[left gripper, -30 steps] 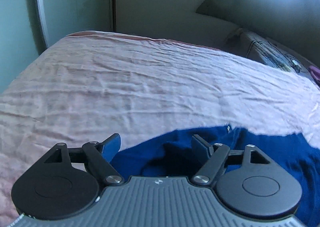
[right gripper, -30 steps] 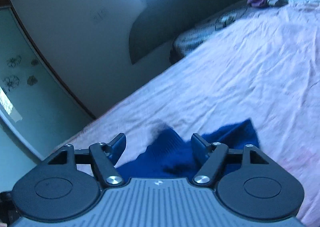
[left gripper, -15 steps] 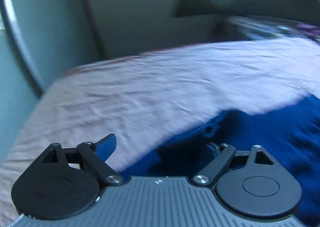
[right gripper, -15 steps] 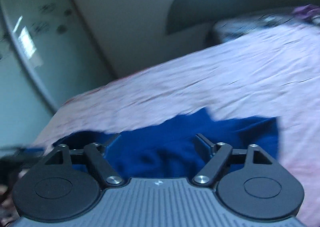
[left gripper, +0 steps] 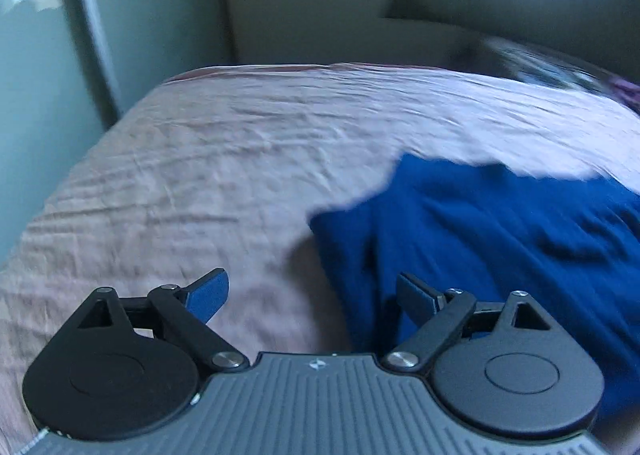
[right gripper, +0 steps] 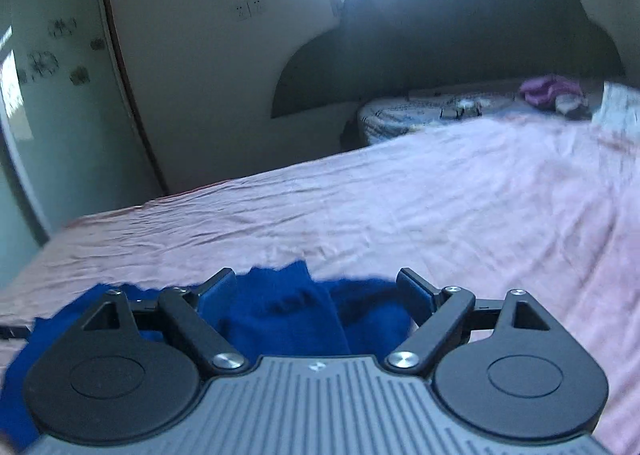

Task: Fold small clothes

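Note:
A dark blue garment (left gripper: 500,235) lies crumpled on the pink bedsheet (left gripper: 240,159). In the left wrist view it fills the right side, and its left edge runs just inside the right finger. My left gripper (left gripper: 314,291) stands open, left finger over bare sheet, right finger over the cloth, nothing pinched. In the right wrist view the same blue garment (right gripper: 288,315) bunches low under my right gripper (right gripper: 316,287), which is open wide. The cloth shows between the fingers, but the pads do not press on it.
The pink sheet (right gripper: 440,215) stretches far ahead. A dark headboard (right gripper: 440,55) and a patterned pillow (right gripper: 420,115) sit at the far end, with purple cloth (right gripper: 548,89) beside it. A pale green wardrobe (left gripper: 48,75) stands close by the bed's left edge.
Both grippers' jaws have spread wider. The left gripper has slid off the garment's left end, so bare sheet now lies between its fingers. The right view has rolled level.

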Tool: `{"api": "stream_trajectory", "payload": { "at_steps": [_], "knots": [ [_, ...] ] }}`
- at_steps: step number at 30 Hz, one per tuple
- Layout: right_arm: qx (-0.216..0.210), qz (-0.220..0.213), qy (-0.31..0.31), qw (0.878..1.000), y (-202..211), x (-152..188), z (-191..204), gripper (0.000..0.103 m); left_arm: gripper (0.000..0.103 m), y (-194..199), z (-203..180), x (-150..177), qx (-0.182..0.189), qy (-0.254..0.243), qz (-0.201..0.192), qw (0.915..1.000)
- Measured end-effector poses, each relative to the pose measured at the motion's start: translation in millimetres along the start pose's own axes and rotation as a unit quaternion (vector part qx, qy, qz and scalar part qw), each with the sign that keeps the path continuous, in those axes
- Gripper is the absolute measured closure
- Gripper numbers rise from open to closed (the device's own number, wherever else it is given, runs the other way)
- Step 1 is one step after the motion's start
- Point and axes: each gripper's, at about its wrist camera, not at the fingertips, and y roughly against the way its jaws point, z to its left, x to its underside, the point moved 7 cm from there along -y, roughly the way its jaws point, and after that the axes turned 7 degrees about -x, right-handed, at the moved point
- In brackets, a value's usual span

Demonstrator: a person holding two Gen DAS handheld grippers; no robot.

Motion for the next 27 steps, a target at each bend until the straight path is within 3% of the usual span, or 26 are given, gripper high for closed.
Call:
{"api": "stream_trajectory", "payload": {
  "at_steps": [4, 9, 10, 12, 15, 18, 21, 23, 24, 26, 27],
  "knots": [
    [-0.052, 0.015, -0.013, 0.998, 34.6, 18.9, 0.8, 0.016, 0.012, 18.0, -4.1, 27.6, 0.033, -0.019, -0.007, 0.9992],
    [-0.037, 0.070, 0.039, 0.996, 44.2, 51.2, 7.2, 0.018, 0.030, 27.4, -10.8, 59.1, 0.090, -0.024, 0.018, 0.9955],
    [-0.032, 0.078, 0.040, 0.996, 45.1, 57.3, 6.3, 0.021, 0.035, 28.5, -11.6, 62.3, 0.093, -0.024, 0.017, 0.9952],
    [-0.032, 0.088, 0.034, 0.995, 47.6, 64.8, 5.0, 0.040, 0.044, 31.8, -12.8, 67.2, 0.102, -0.020, 0.015, 0.9945],
    [-0.047, 0.101, 0.029, 0.993, 53.8, 74.2, 4.7, 0.051, 0.053, 32.9, -16.8, 70.0, 0.110, -0.026, 0.010, 0.9935],
    [-0.062, 0.107, 0.031, 0.992, 54.7, 79.0, 8.3, 0.056, 0.053, 35.1, -24.2, 70.4, 0.107, -0.042, 0.000, 0.9934],
    [-0.120, 0.099, 0.025, 0.988, 62.4, 77.2, 19.3, 0.057, 0.045, 30.6, -24.0, 70.2, 0.096, -0.043, -0.001, 0.9945],
    [-0.147, 0.106, 0.036, 0.983, 63.1, 78.4, 27.2, 0.057, 0.047, 29.7, -23.4, 70.2, 0.103, -0.036, 0.000, 0.9940],
    [-0.144, 0.111, 0.048, 0.982, 59.6, 79.9, 28.9, 0.057, 0.050, 29.7, -23.8, 69.8, 0.110, -0.034, 0.002, 0.9934],
    [-0.113, 0.127, 0.061, 0.984, 49.0, 83.6, 26.0, 0.057, 0.065, 31.2, -26.9, 69.8, 0.126, -0.034, 0.009, 0.9915],
    [-0.103, 0.133, 0.055, 0.984, 44.4, 84.8, 22.5, 0.057, 0.081, 31.7, -28.1, 69.7, 0.130, -0.034, 0.013, 0.9909]
  ]
}}
